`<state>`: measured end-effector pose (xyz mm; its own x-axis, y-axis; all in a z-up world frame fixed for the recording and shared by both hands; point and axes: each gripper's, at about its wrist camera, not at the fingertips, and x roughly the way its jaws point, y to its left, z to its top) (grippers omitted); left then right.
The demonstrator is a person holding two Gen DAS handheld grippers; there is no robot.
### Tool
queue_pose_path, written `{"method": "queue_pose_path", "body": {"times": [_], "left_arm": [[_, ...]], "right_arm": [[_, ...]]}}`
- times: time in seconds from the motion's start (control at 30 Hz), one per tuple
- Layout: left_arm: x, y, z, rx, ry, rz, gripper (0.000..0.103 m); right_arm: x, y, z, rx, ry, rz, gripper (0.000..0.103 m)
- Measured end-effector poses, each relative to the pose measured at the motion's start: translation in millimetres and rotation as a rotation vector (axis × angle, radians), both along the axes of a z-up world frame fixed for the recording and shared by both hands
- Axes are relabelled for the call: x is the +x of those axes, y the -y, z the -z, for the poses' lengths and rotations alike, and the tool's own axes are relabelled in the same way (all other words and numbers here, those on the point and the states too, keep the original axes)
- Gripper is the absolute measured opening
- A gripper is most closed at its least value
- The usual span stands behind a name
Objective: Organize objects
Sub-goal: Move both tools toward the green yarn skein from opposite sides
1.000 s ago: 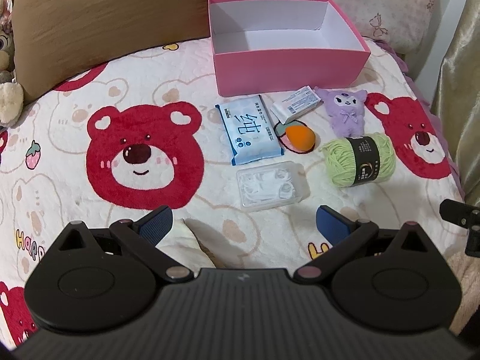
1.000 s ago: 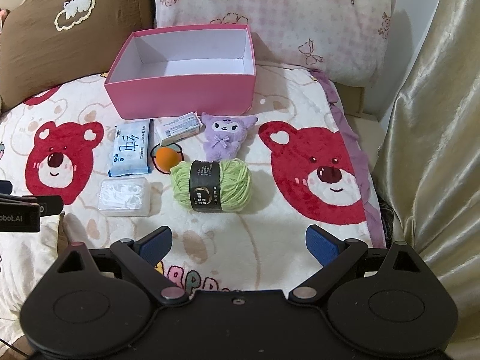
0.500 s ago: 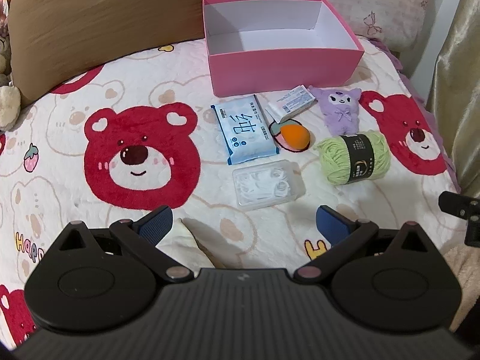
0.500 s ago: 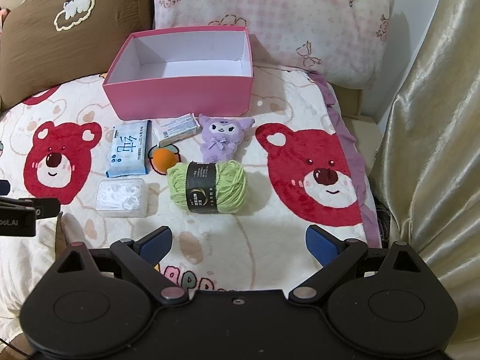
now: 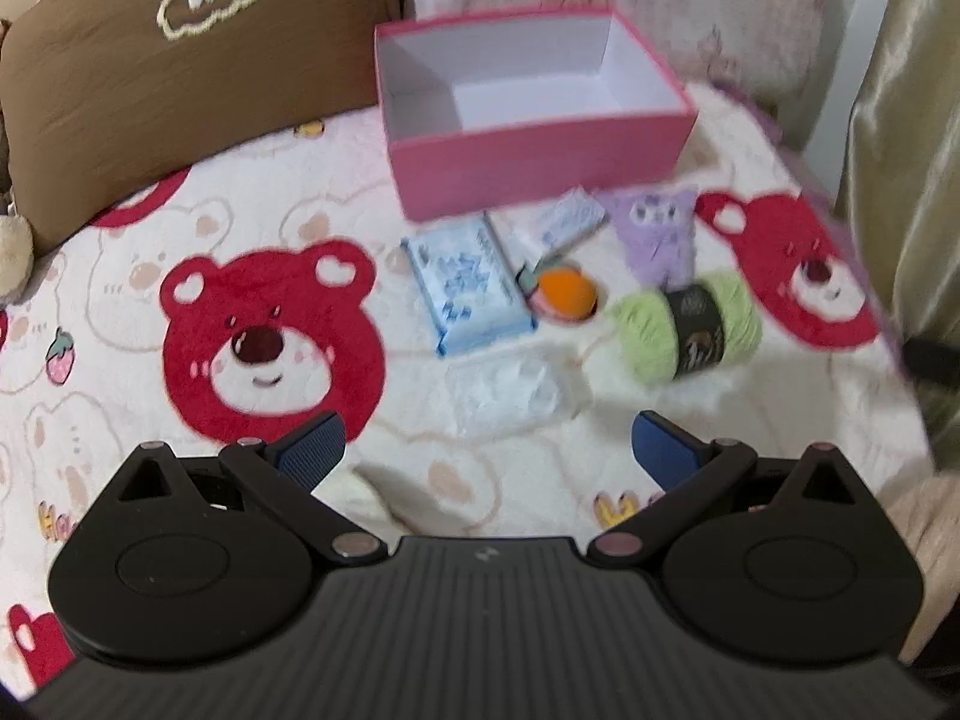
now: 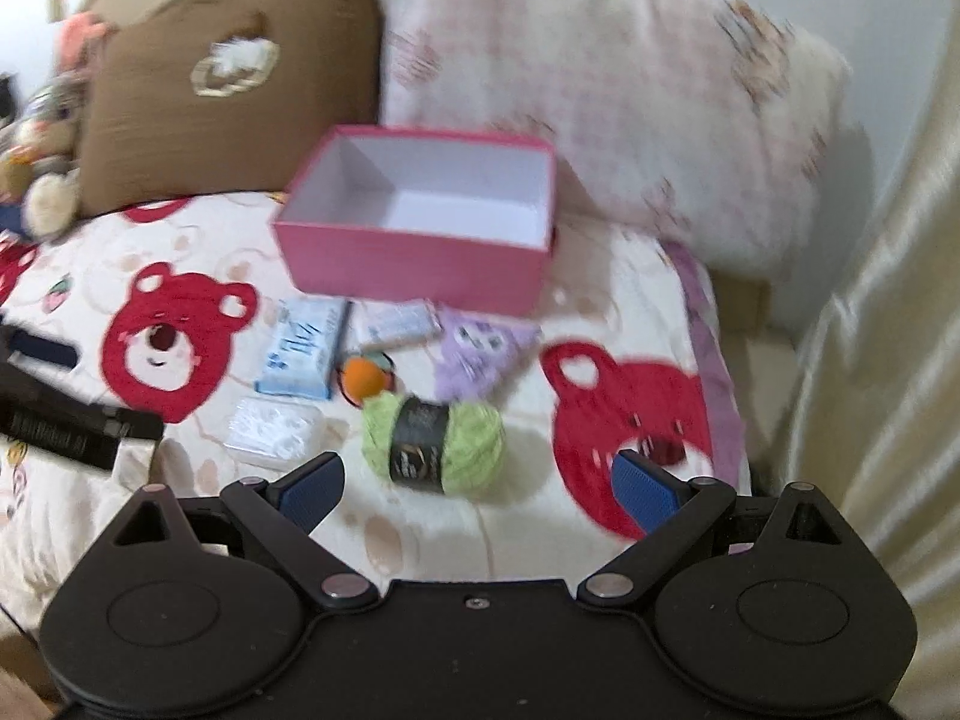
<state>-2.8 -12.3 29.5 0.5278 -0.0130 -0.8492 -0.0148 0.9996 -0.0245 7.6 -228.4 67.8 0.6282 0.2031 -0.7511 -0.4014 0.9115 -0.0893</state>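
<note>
Pink card makes up the box (image 5: 540, 165), which stands empty and open at the far side of the bed (image 5: 180, 432), just ahead of the pillows. Six small things lie in a cluster on the near side of it: a blue tissue pack (image 5: 465, 285) at left, a small white carton (image 5: 570, 219) and a purple plush (image 5: 660, 234) nearest the box, an orange ball (image 5: 567, 291) in the middle, a clear plastic case (image 5: 510, 390) nearest the left hand-held gripper (image 5: 486, 450), and a green yarn skein (image 6: 435, 441) right in front of the right hand-held gripper (image 6: 477, 480). Both hand-held grippers hover above the bedspread with jaws spread wide and nothing between them. The yarn looks light and soft, so it should squash under the pads; the dark paper band around its middle is probably the firmest place to pinch. The plush would give the same way and could be taken across its body. The clear case seems rigid and smooth, so it may slip unless gripped across its short sides. The tissue pack is likely limp and best held at an edge. Nothing here looks heavy or fragile. Both views are blurred, so fine detail is unclear.
</note>
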Motion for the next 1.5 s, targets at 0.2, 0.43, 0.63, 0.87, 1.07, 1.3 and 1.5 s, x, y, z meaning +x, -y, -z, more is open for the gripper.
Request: {"method": "queue_pose_path", "body": {"times": [0.2, 0.43, 0.63, 0.87, 1.07, 1.3, 1.5], "left_arm": [[15.0, 17.8, 0.5, -0.07, 0.03, 0.052, 0.103], [43.9, 50.6, 22.3, -0.048, 0.091, 0.121, 0.103], [67.3, 61.5, 49.2, -0.105, 0.068, 0.162, 0.103], [89.5, 63.5, 83.9, -0.196, 0.04, 0.17, 0.103], [103.0, 68.1, 111.7, -0.256, 0.016, 0.16, 0.103], [111.6, 62.5, 135.3, -0.387, 0.024, 0.128, 0.1], [118.6, 52.3, 158.8, -0.48, -0.017, 0.058, 0.093]], "right_arm": [[4.3, 2.3, 32.3, 0.006, 0.057, -0.137, 0.098], [39.2, 18.2, 79.4, 0.168, -0.052, -0.12, 0.098], [53.3, 7.7, 105.5, 0.117, -0.04, -0.206, 0.098], [68.7, -0.8, 132.5, 0.079, -0.047, -0.265, 0.097], [89.9, 8.2, 152.1, 0.105, -0.093, -0.225, 0.097], [95.7, 15.0, 167.8, 0.144, -0.121, -0.203, 0.097], [100.7, 9.8, 180.4, 0.125, -0.15, -0.174, 0.097]]}}
